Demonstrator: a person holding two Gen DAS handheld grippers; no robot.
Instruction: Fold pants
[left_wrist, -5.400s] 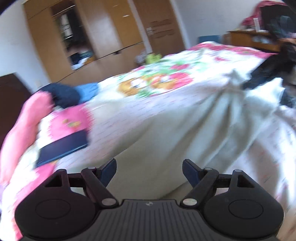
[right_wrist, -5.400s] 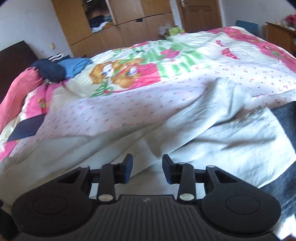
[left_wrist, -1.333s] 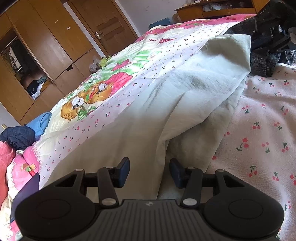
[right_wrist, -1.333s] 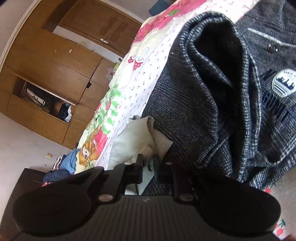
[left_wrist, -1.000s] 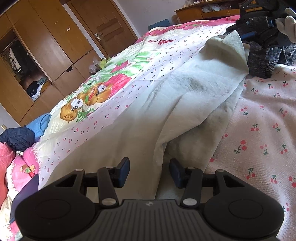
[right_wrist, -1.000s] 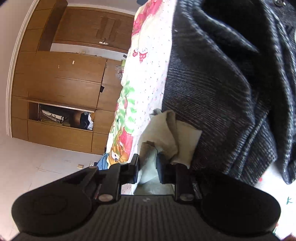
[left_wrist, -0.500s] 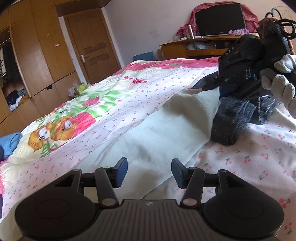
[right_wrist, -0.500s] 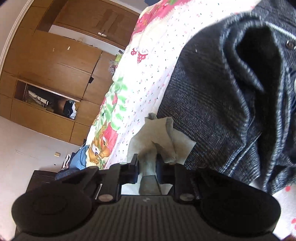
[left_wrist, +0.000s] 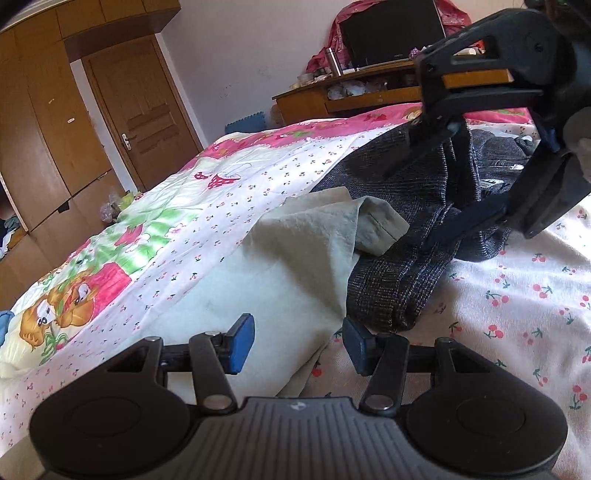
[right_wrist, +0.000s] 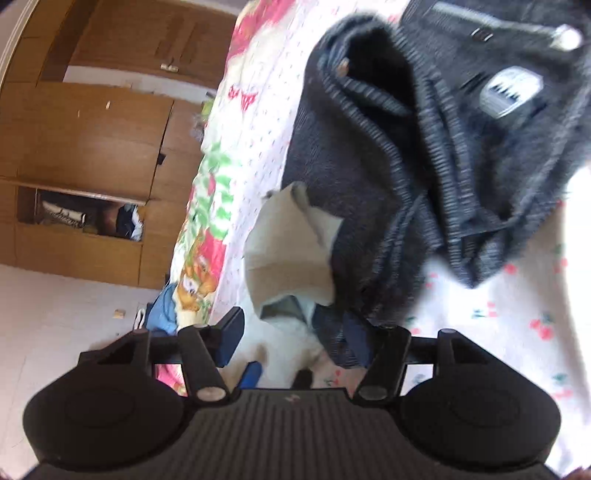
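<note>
While the pale beige pants (left_wrist: 280, 266) lie spread lengthwise along a bed (left_wrist: 517, 295) covered in a cherry-print sheet, their far end rests folded against a heap of dark grey checked clothing (left_wrist: 399, 280). The left gripper (left_wrist: 298, 344) hovers low over the near part of the pants with its blue pads (left_wrist: 242, 341) spread apart; pale cloth shows in the gap, but the pads do not press on it. In the left wrist view the right gripper (left_wrist: 436, 184) hangs at the upper right, above the dark clothing and just beyond the folded pant end. In the blurred right wrist view, the right gripper (right_wrist: 295, 334) has its jaws opening, with the pant end (right_wrist: 288, 254) lying loose just ahead of them and an edge of the dark clothing (right_wrist: 406, 147) beside the right pad. A colourful cartoon bedspread (left_wrist: 110, 266) covers the far side of the bed. Behind it stand a wooden wardrobe (left_wrist: 37, 147), a door (left_wrist: 136, 110) and a desk (left_wrist: 351, 96).
</note>
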